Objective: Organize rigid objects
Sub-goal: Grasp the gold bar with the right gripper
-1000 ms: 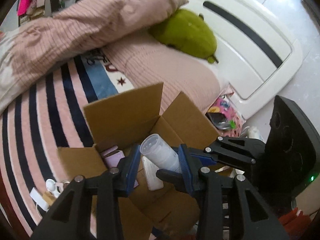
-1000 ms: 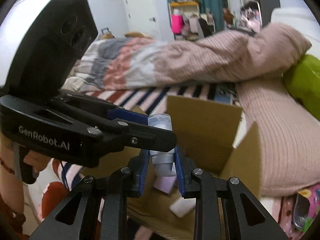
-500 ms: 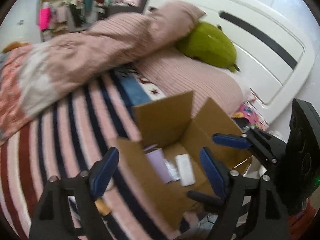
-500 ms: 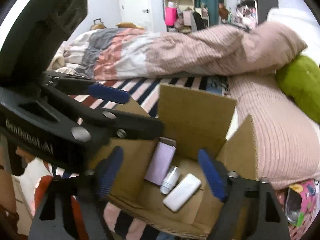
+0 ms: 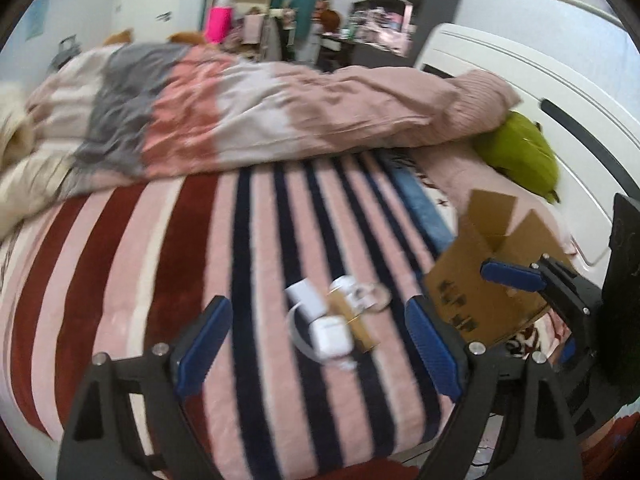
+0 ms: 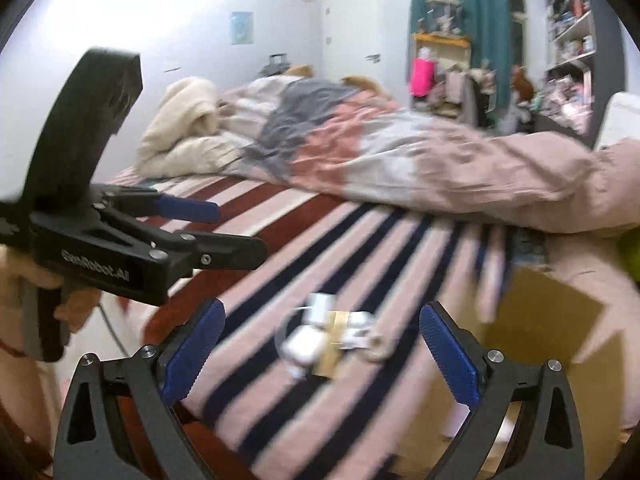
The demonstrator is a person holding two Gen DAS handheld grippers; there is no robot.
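Fingers spread wide and empty on your left gripper (image 5: 318,354) and right gripper (image 6: 322,354), you face a white earbud case (image 5: 330,336) among small clutter on the striped bed (image 5: 160,264). It looks light, hard, slippery: pinch its flat sides. Beyond, right, sits the cardboard box (image 5: 484,280).

Left tool (image 5: 318,344): jaws spread wide, blue pads facing each other, nothing between them.
Right tool (image 6: 322,350): jaws spread wide, empty, held level.
Person's left hand (image 6: 24,280): wrapped around the left tool's handle, at the right-wrist view's left edge.
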